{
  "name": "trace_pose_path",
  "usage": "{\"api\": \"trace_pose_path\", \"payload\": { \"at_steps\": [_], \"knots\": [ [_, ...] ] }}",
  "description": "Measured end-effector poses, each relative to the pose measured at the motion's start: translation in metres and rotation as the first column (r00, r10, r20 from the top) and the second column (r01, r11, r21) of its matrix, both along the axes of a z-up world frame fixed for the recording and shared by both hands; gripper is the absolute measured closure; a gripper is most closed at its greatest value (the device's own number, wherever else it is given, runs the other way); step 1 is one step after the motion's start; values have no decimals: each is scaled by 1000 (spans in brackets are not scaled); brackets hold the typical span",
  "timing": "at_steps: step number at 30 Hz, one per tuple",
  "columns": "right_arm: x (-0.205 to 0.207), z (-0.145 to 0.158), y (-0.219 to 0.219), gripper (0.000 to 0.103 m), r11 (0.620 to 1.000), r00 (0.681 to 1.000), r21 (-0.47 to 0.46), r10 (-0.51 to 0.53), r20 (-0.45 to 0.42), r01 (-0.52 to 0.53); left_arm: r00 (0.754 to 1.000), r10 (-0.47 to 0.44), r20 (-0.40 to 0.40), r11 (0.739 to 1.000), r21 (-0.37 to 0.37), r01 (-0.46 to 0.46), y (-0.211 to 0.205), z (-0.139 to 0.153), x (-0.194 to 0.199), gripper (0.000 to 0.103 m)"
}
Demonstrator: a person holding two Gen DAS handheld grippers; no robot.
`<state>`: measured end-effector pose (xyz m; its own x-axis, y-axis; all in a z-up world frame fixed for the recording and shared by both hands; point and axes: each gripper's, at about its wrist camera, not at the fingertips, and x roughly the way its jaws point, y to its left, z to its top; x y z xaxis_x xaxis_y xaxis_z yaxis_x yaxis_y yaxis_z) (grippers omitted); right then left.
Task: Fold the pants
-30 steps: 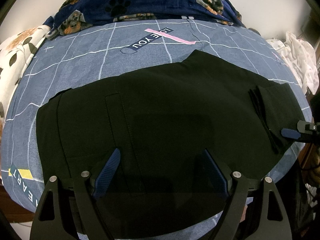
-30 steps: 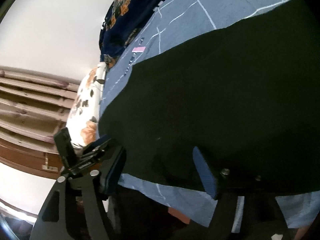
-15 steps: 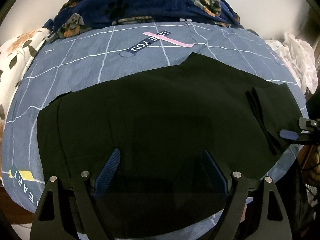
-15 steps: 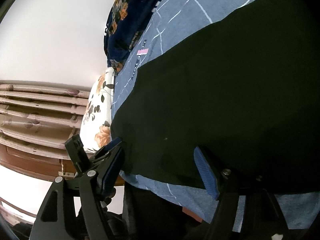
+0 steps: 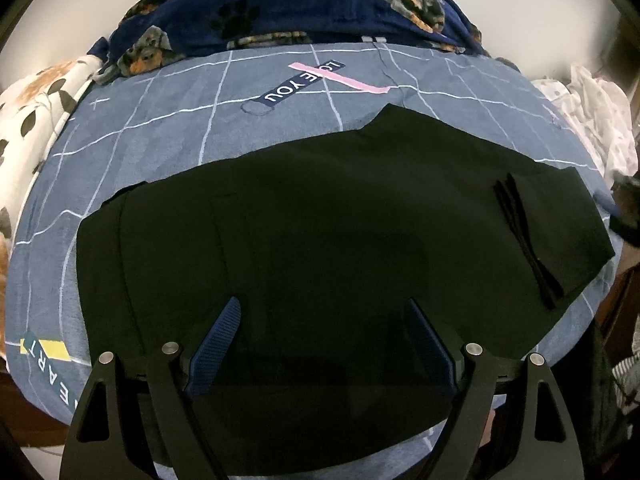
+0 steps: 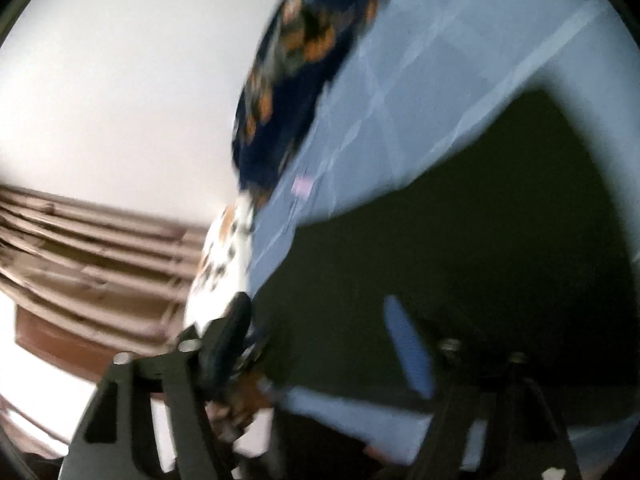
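Observation:
Black pants [image 5: 320, 220] lie spread flat across the blue checked bed sheet [image 5: 168, 132], with a folded-over end and a dark strap at the right [image 5: 528, 240]. My left gripper [image 5: 322, 308] hovers open over the pants' near edge, its blue pads well apart and touching no cloth. The right gripper [image 6: 320, 340] is blurred with motion at the pants' right end. Its jaws are closing, and only the flat pants [image 6: 460, 240] show behind the gap, with nothing pinched. In the left wrist view it is a dark blur at the bed's right edge [image 5: 624, 216].
A navy dog-print blanket [image 5: 320, 4] is heaped at the far side of the bed. A floral pillow [image 5: 36, 120] lies at the left and white crumpled clothes [image 5: 592, 120] at the right. Wooden slatted furniture [image 6: 80, 248] stands beyond the bed's left end.
The right gripper has swung away from the pants' right hem, farther up the bed's right edge, and its jaws have narrowed; its view is now blurred. The left gripper has kept still.

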<state>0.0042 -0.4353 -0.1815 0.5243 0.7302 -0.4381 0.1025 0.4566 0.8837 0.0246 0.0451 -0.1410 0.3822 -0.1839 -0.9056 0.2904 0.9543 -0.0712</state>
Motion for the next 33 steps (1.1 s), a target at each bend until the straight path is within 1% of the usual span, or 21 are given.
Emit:
{"api": "trace_pose_path", "payload": {
  "at_steps": [1,2,3,4,7,10,12,13,14,17,20,21,22,23,27,29,31,33],
  "knots": [
    [2,-2,-10,79,999,1000,-28,-17,-12,17,1000,-1,-3,1000,0,1,0,-1,0,19],
    [5,-4,-21,82,998,999,-60,-33,-19,32,1000,-1,-5,1000,2,1,0,-1,0,19],
    [8,-8,-30,84,994,998,-99,-46,-32,43,1000,-1,-6,1000,4,1,-1,-2,0,19],
    [11,-12,-35,86,992,998,-119,-53,-44,48,1000,-1,-5,1000,6,1,0,-1,0,19],
    [18,-20,-44,87,987,996,-146,-71,-51,63,1000,4,-4,1000,7,-4,-1,-2,0,19],
    [30,-27,-46,88,978,995,-198,-76,-64,62,1000,11,-15,1000,14,-11,-1,-6,1,19],
    [35,-38,-50,95,975,991,-210,-93,-101,70,1000,9,-14,1000,23,-9,-2,-6,1,19],
    [33,-45,-54,102,977,989,-199,-99,-112,75,1000,7,-11,1000,25,-7,-2,-6,1,19],
    [32,-53,-57,103,982,986,-171,-108,-129,85,1000,7,-11,1000,24,-7,-2,-6,1,19],
    [28,-66,-66,103,991,979,-62,-128,-161,119,1000,7,-12,1000,24,-7,-2,-6,2,19],
    [24,-64,-69,103,990,977,-40,-137,-167,132,1000,2,-11,1000,30,-2,-2,-5,1,19],
    [20,-61,-71,103,989,977,-26,-151,-149,148,1000,1,-10,1000,29,-1,-2,-4,1,19],
    [15,-56,-72,92,987,979,-8,-157,-127,158,1000,1,-8,1000,25,-1,-2,-3,1,19],
    [10,-51,-72,92,988,982,2,-156,-105,157,1000,2,-5,1000,20,-1,-2,-2,1,19],
    [-21,-34,-72,92,996,996,27,-84,-29,85,1000,4,2,1000,9,-4,-2,0,2,19],
    [-43,-29,-71,92,999,999,16,-42,3,42,1000,5,-3,1000,2,-4,-2,-1,2,19],
    [-57,-31,-70,92,1000,1000,-1,-17,4,17,1000,2,-9,1000,0,-2,-2,-2,2,19],
    [-69,-39,-69,92,1000,1000,-26,-9,-23,8,1000,-2,-9,1000,2,2,-4,-2,1,19]
  ]
}}
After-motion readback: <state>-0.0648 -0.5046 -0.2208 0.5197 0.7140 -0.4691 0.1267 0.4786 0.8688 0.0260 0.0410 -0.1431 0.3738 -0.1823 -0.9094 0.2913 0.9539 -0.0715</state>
